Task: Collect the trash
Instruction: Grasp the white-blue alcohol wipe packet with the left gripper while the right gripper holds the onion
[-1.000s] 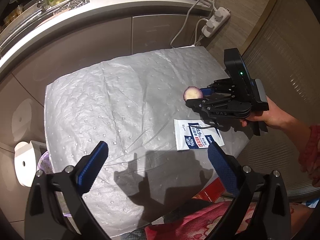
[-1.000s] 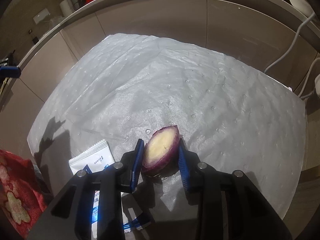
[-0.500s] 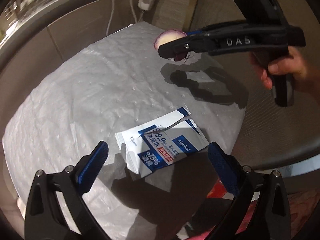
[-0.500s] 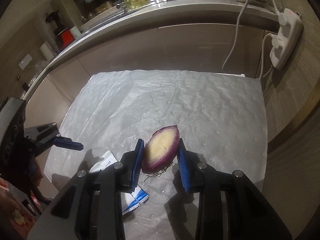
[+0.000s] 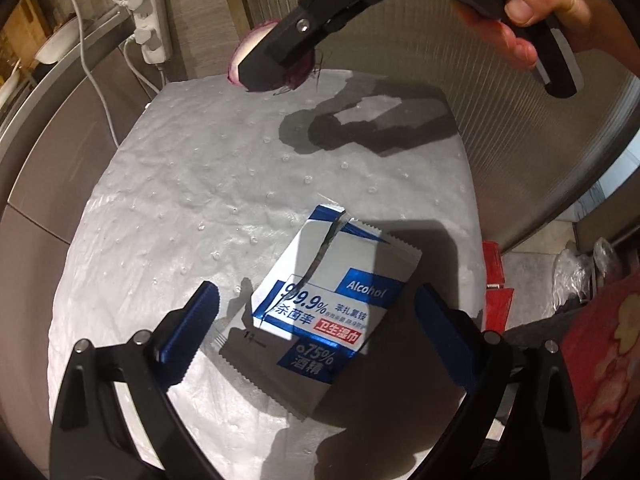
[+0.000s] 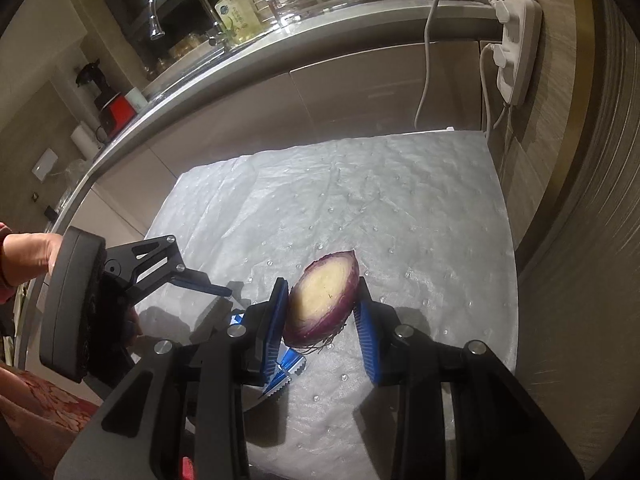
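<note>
Left gripper [image 5: 316, 320] hung wide open over the torn wipe packet [image 5: 324, 312] lying on the padded table [image 5: 200, 184], touching nothing. Right gripper [image 6: 322, 316] was clamped on the onion half [image 6: 324, 300], held above the table.

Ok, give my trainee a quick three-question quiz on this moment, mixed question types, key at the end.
1. True or false: the left gripper is shut on the alcohol wipe packet.
2. What does the right gripper hold? A) power strip B) cut red onion piece C) dish soap bottle
3. Fill in: the packet lies on the grey ____.

Key:
1. False. Its jaws stand open on either side of the packet.
2. B, the red onion piece, lifted off the surface.
3. Mat.
</note>
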{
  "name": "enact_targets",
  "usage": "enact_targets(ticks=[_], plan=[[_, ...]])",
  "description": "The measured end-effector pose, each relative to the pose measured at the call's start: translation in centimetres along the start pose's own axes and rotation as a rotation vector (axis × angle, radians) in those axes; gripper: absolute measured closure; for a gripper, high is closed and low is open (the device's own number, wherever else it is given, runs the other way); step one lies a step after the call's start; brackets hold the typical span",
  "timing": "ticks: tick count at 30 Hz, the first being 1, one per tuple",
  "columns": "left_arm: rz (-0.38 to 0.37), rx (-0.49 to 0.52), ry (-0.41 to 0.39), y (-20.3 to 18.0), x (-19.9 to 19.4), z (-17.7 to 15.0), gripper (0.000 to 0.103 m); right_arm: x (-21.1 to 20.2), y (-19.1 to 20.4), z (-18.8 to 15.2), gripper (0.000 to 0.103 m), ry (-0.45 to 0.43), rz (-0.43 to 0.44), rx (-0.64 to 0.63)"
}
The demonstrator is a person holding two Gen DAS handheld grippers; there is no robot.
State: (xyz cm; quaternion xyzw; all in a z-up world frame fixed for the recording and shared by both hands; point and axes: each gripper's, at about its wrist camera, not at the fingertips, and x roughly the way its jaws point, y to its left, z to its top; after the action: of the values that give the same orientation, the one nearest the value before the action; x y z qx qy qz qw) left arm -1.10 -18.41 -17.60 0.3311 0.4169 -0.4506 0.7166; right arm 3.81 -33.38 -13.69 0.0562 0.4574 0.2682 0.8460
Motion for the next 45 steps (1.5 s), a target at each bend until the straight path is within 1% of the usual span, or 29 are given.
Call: enact_targets(ticks=[2, 4, 9, 11, 12, 14, 17, 19, 23, 24, 26, 30, 35, 38, 40, 45], plan=[[-0.011, 0.02, 0.018, 0.0, 0.9, 0.0, 0.009, -0.1, 0.0, -0.2, 0.07, -0.002, 0.003, 0.008], [-0.031, 0.025, 0.042, 0.0, 1.4, -0.1, 0.013, -0.2, -0.1, -0.5, 0.07, -0.002, 0.002, 0.015], [-0.068, 0.003, 0.062, 0.6, 2.1, 0.2, 0.016, -0.4, -0.5, -0.8, 0.07, 0.0, 0.002, 0.029], [-0.089, -0.01, 0.064, 0.8, 2.1, 0.2, 0.021, -0.5, -0.6, -0.9, 0.07, -0.001, -0.002, 0.034], [-0.097, -0.015, 0.062, 0.8, 2.1, 0.2, 0.025, -0.6, -0.6, -0.8, 0.07, -0.001, -0.001, 0.036], [-0.097, -0.017, 0.062, 0.6, 1.9, 0.0, 0.029, -0.6, -0.7, -0.9, 0.07, -0.002, -0.001, 0.041], [-0.097, -0.031, 0.063, 0.6, 1.6, -0.1, 0.04, -0.6, -0.6, -0.9, 0.07, 0.001, 0.0, 0.043], [-0.103, -0.052, 0.062, 0.8, 1.2, -0.1, 0.055, -0.5, -0.5, -0.9, 0.07, 0.003, -0.001, 0.043], [-0.134, -0.093, 0.061, 1.4, 0.6, -0.1, 0.081, -0.2, -0.4, -0.9, 0.07, 0.005, 0.001, 0.046], [-0.143, -0.101, 0.067, 1.5, 0.6, -0.1, 0.094, -0.2, -0.4, -0.9, 0.07, 0.005, 0.0, 0.046], [-0.146, -0.13, 0.078, 1.8, 0.6, -0.3, 0.095, -0.2, -0.3, -0.9, 0.07, 0.003, 0.0, 0.05], [-0.141, -0.194, 0.069, 2.3, -0.1, -0.9, 0.097, -0.3, -0.1, -0.8, 0.07, 0.002, -0.002, 0.054], [-0.131, -0.314, 0.021, 3.0, -3.1, -1.4, 0.097, -0.5, 0.6, -0.3, 0.07, 0.007, -0.001, 0.051], [-0.08, -0.415, -0.023, 3.9, -6.2, -2.3, 0.097, -0.9, 1.7, 0.3, 0.07, 0.011, 0.0, 0.041], [-0.04, -0.505, -0.057, 4.8, -8.5, -3.4, 0.097, -1.1, 2.8, 0.9, 0.069, 0.01, 0.015, 0.025], [0.106, -0.735, -0.129, 6.2, -14.6, -7.9, 0.097, -1.3, 7.1, 3.0, 0.069, 0.01, 0.07, -0.057]])
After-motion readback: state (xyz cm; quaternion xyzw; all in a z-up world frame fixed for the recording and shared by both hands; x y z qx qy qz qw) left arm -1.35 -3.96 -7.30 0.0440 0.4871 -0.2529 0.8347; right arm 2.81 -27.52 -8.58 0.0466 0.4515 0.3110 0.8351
